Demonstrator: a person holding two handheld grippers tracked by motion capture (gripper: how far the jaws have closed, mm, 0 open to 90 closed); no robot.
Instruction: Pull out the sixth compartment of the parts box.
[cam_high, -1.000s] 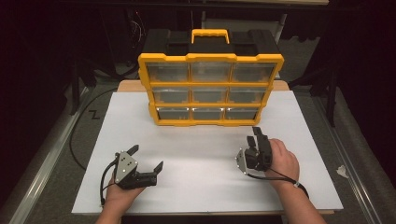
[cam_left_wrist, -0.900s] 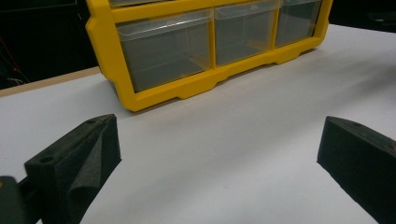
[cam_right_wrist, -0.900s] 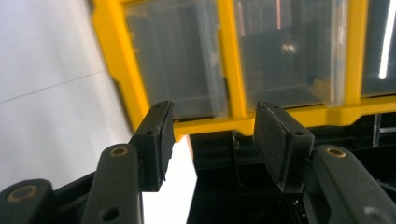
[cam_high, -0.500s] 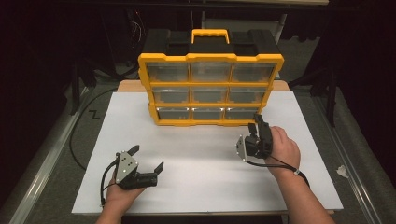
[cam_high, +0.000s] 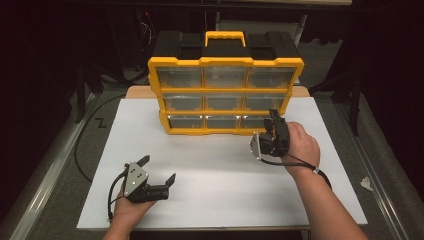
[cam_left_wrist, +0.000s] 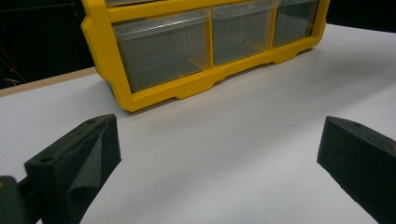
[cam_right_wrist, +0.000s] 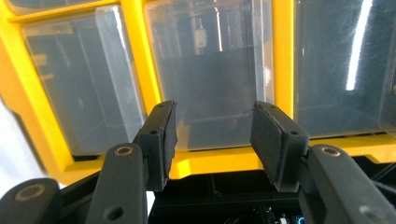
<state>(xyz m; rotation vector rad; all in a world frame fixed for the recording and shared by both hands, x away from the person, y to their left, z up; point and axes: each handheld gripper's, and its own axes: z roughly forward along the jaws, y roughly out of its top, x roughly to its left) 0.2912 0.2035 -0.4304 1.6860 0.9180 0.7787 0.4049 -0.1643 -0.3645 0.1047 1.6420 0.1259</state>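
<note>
So the yellow drawer organizer (cam_high: 225, 95) stands upright at the far side of the white surface (cam_high: 215, 175), clear drawers facing the person. The right hand-held gripper (cam_high: 272, 120) is up by the bottom-right drawer (cam_high: 255, 121), and its jaws have just been closing a bit; they're partly apart with nothing between them yet. Looks like the approach step. Next it probably needs to line up on a drawer front and pinch it. The left hand-held gripper (cam_high: 157, 170) rests near the front edge, jaws wide apart. The right gripper view shows a drawer front (cam_right_wrist: 210, 70) framed between the pads, which the high view can't resolve.
</note>
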